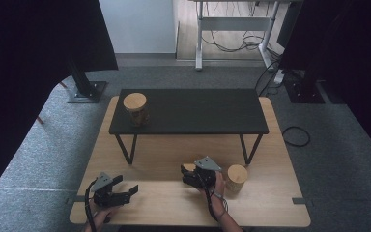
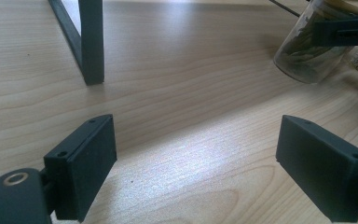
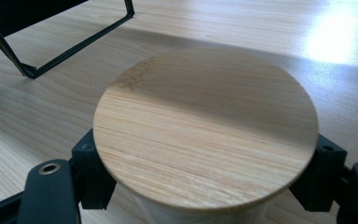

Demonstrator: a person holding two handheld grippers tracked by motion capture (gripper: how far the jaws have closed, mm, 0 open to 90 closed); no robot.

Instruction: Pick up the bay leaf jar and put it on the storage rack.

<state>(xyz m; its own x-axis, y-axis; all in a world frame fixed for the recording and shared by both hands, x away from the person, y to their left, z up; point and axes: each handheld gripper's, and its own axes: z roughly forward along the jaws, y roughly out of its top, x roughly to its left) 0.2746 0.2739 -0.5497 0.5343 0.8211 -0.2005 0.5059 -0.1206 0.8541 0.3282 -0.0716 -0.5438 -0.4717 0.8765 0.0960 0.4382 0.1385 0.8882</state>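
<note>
My right gripper [image 1: 189, 175] is near the front middle of the wooden table [image 1: 174, 203], shut on a glass jar with a round bamboo lid [image 3: 205, 126]. In the right gripper view its jaws press on the jar's sides just below the lid. The left gripper view has this jar [image 2: 307, 51] far off at the upper right, with dark contents and a black jaw across it. My left gripper [image 1: 128, 184] rests at the front left, and its jaws [image 2: 196, 163] stand open over bare wood. A second lidded jar [image 1: 236, 178] stands just right of my right hand. A third jar [image 1: 135, 108] sits on the black shelf's left end.
A low black shelf [image 1: 193, 111] on thin metal legs spans the back half of the table; one leg [image 2: 91, 42] stands ahead of my left gripper. Grey carpet surrounds the table. A desk frame and cables lie beyond it.
</note>
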